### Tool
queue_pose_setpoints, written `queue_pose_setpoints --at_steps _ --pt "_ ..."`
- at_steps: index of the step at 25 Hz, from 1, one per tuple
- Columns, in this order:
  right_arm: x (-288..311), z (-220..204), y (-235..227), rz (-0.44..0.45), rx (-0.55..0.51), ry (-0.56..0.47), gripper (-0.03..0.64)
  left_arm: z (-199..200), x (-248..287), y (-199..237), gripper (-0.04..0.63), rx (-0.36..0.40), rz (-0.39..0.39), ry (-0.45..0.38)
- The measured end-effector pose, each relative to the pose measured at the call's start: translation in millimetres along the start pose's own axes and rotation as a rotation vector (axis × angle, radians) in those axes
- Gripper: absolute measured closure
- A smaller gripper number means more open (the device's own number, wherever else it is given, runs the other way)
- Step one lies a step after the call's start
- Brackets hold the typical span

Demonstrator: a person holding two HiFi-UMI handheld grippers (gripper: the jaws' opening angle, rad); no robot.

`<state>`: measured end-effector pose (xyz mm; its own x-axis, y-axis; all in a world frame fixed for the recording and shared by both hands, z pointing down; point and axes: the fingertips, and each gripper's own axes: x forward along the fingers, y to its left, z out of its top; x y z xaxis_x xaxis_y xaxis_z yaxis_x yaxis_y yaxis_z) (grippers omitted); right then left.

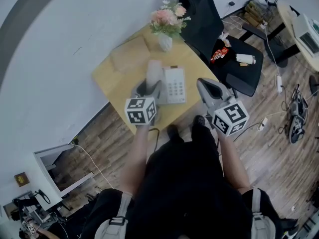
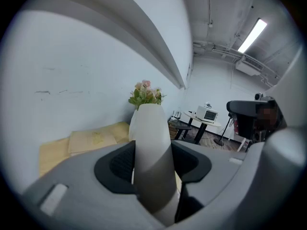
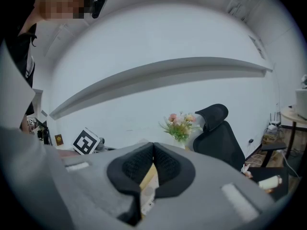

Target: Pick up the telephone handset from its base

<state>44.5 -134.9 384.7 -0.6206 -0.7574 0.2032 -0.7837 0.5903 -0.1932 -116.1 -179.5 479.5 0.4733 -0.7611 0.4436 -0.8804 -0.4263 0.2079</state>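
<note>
My left gripper has its fingers clenched on the pale grey plastic telephone handset. The dark pads press on both of its sides, and the handset stands up between them, a little tilted. In the head view the handset is just to the left of the white telephone base with grey keypad. It seems to me lifted out of the cradle, not lying in it. I see no cord, so I cannot tell if one hangs between them.

The base lies flat on the yellow wooden surface, and the white vase of pink flowers stands behind the base, near the far corner.

My right gripper hangs to the right of the base, apart from it, near the edge of the surface. Its fingers are closed against each other and hold nothing.

So I judge that the main part is done: the handset is grasped and is off the base. What is left is small, namely to hold the grip firm and bring the handset well clear of the base.
</note>
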Motion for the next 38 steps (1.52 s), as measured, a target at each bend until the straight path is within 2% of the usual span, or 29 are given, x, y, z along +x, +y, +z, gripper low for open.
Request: queue_pose_setpoints --at_steps 10,22,38 --pt "-2.5 34.5 3.8 0.004 -0.065 -0.06 0.614 56.2 -39.4 -23.9 0.374 -0.02 -0.07 -0.138" --pt "-5.2 59.1 12.4 0.006 -0.091 -0.105 0.614 114.4 -85.9 -49.3 0.374 -0.041 -0.163 -0.292" --pt "-0.9 61.7 28.6 0.029 -0.15 -0.08 0.614 123.3 -100.7 -53.6 0.374 -0.031 -0.19 -0.32"
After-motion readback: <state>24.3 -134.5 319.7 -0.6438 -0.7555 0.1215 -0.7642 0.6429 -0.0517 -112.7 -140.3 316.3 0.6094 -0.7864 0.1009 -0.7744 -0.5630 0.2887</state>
